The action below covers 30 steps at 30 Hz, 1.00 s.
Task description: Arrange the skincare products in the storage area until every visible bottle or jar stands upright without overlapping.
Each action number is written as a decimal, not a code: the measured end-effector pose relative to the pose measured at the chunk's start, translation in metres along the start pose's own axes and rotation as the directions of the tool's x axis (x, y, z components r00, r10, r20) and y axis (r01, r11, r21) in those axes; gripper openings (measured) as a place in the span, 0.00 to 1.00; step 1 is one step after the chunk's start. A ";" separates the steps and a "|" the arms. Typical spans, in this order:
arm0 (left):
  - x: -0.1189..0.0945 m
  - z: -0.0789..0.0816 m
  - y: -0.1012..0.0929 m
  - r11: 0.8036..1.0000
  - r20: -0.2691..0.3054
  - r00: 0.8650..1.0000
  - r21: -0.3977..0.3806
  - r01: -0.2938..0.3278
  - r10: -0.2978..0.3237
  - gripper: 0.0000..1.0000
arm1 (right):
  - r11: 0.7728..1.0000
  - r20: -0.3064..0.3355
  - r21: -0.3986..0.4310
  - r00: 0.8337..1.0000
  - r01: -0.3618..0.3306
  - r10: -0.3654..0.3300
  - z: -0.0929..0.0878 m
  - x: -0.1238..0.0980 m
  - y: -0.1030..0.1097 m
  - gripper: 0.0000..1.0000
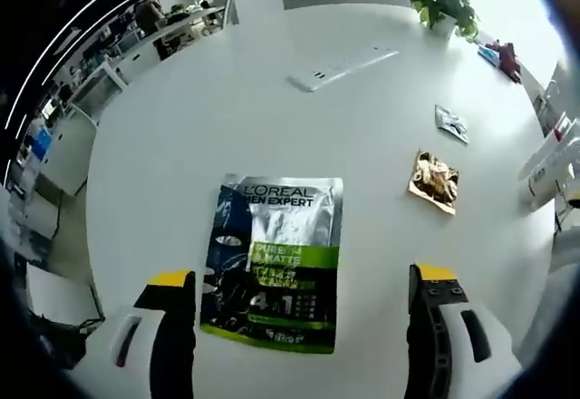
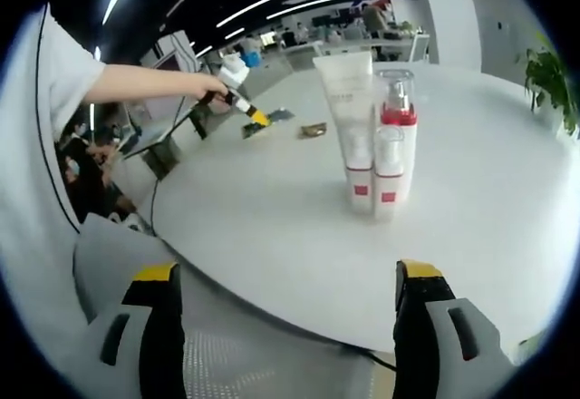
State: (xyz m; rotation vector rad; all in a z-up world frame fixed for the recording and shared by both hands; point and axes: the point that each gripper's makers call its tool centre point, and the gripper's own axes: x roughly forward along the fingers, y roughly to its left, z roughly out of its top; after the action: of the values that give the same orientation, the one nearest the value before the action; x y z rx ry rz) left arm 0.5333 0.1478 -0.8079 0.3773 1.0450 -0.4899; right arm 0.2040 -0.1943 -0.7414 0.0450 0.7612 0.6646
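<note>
two claws, both wide, holding nothing | left claw point(image 1: 304, 304) over one sachet point(image 1: 275, 261) flat on counter point(image 1: 208, 118) | right claw point(image 2: 285, 304) facing one tube point(image 2: 349, 118), one pump bottle point(image 2: 395, 141), upright, touching

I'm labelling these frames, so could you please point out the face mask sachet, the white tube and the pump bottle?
Face mask sachet point(image 1: 276, 263), left gripper view, on the green band.
White tube point(image 2: 349, 109), right gripper view, on its upper body.
Pump bottle point(image 2: 396, 150), right gripper view, on its white body.
</note>
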 end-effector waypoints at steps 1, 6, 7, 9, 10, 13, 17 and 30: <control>-0.002 -0.001 -0.003 1.000 -0.015 1.000 0.008 -0.004 0.004 0.99 | 1.000 -0.005 0.003 1.000 0.002 -0.002 -0.001 0.000 0.000 0.97; 0.011 -0.004 0.011 0.999 -0.071 0.996 0.000 0.048 -0.048 0.99 | 1.000 -0.024 0.008 1.000 0.011 -0.011 -0.003 0.002 -0.001 0.96; 0.017 -0.006 0.016 0.999 -0.079 0.996 0.004 0.052 -0.052 0.99 | 1.000 -0.026 0.011 1.000 0.013 -0.013 -0.003 0.002 -0.001 0.96; 0.015 -0.007 0.014 0.997 -0.101 0.992 0.008 0.072 -0.071 0.99 | 1.000 -0.028 0.017 1.000 0.014 -0.014 -0.003 0.002 -0.001 0.96; 0.017 -0.007 0.017 0.997 -0.114 0.990 0.006 0.083 -0.082 0.98 | 1.000 -0.030 0.020 0.999 0.016 -0.015 -0.004 0.002 -0.002 0.96; 0.026 -0.003 0.029 0.996 -0.129 0.987 -0.001 0.092 -0.091 0.97 | 0.999 -0.032 0.029 0.999 0.017 -0.016 -0.004 0.002 -0.002 0.96; 0.032 -0.009 0.028 0.993 -0.168 0.979 0.005 0.122 -0.119 0.97 | 0.999 -0.036 0.032 0.999 0.030 -0.029 -0.005 0.002 -0.004 0.96; 0.036 -0.014 0.028 0.994 -0.214 0.973 0.044 0.104 -0.092 0.93 | 0.998 -0.040 0.038 0.998 0.040 -0.039 -0.005 0.002 -0.005 0.95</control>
State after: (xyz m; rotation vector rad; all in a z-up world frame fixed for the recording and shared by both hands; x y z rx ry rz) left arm 0.5536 0.1705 -0.8444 0.4352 1.2624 -0.5770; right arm 0.2042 -0.1980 -0.7476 0.0526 0.8108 0.6144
